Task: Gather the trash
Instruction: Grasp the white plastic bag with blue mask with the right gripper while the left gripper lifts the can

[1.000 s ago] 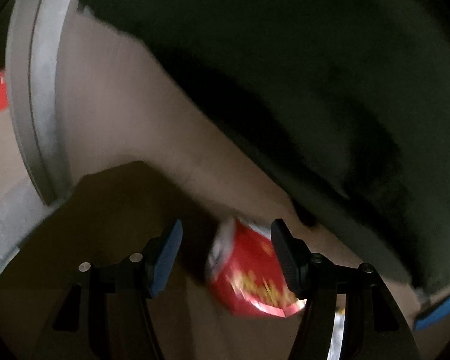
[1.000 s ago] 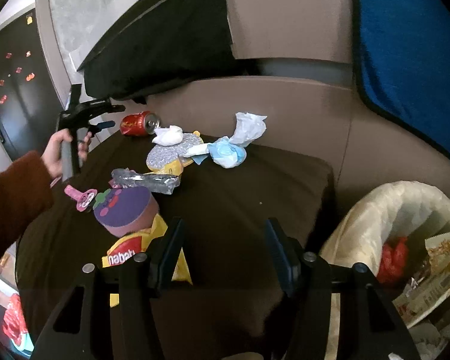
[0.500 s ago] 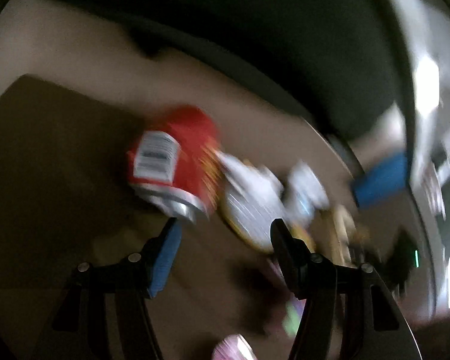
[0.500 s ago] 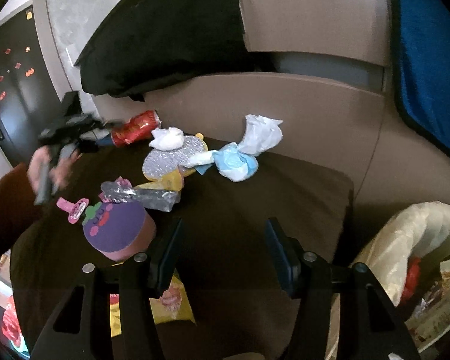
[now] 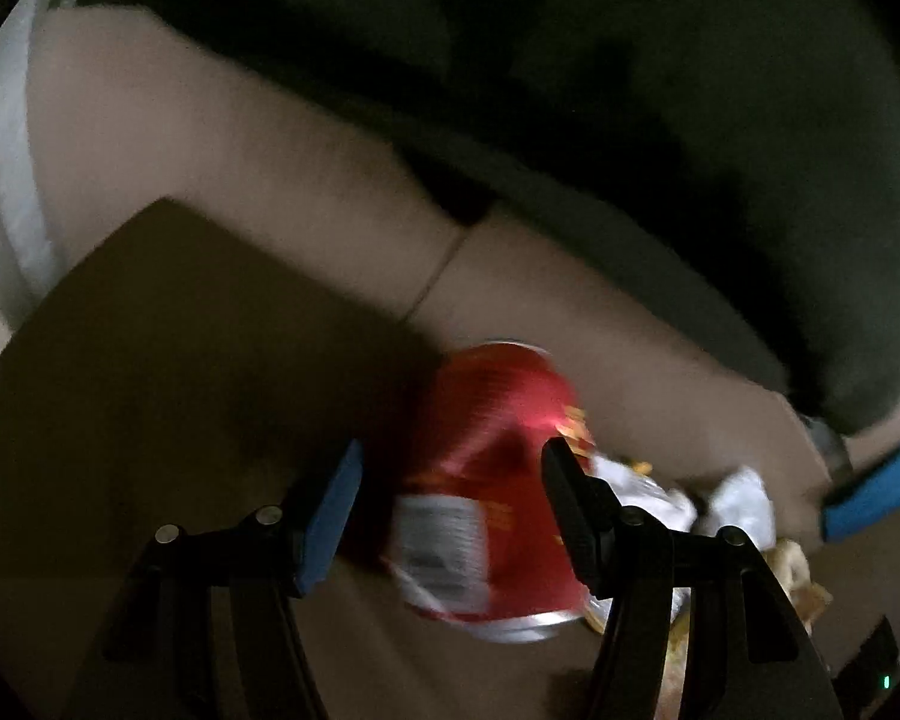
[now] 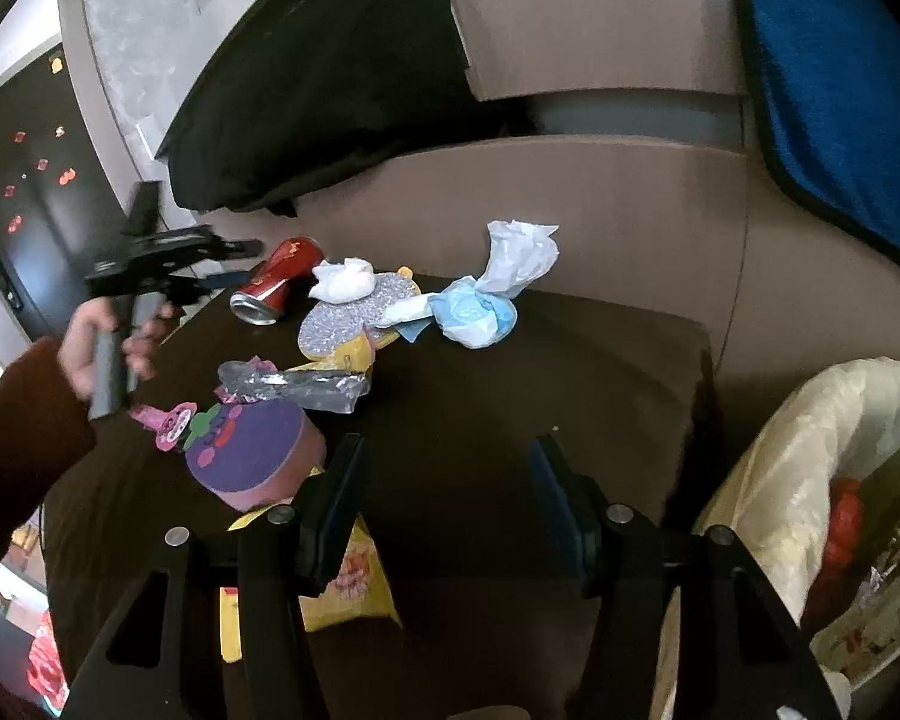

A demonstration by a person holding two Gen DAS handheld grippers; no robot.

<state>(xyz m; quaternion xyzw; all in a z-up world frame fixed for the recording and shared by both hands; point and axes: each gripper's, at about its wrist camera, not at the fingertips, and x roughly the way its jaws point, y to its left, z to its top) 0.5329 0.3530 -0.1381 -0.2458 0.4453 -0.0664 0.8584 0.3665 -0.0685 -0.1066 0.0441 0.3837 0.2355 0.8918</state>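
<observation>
A red drink can (image 5: 486, 480) lies on its side on the dark brown seat cushion (image 5: 180, 372), up against the beige sofa back. My left gripper (image 5: 450, 450) is open around it: the can sits between the jaws, with a gap on the left pad's side. In the right wrist view the same can (image 6: 276, 288) lies at the far left of the litter, with the left gripper (image 6: 228, 264) right beside it in a person's hand (image 6: 96, 342). My right gripper (image 6: 447, 456) hovers open above bare cushion, nothing between its fingers.
More litter is spread on the cushion: a white tissue (image 6: 342, 279), a blue and white plastic wad (image 6: 480, 312), a foil wrapper (image 6: 300, 384), a purple foam piece (image 6: 252, 450), a yellow packet (image 6: 354, 588). A lined trash bag (image 6: 810, 420) stands at the right.
The left gripper has swung back over the can, which was off its left finger half a second ago and now lies between the jaws. The right gripper has hardly moved.
</observation>
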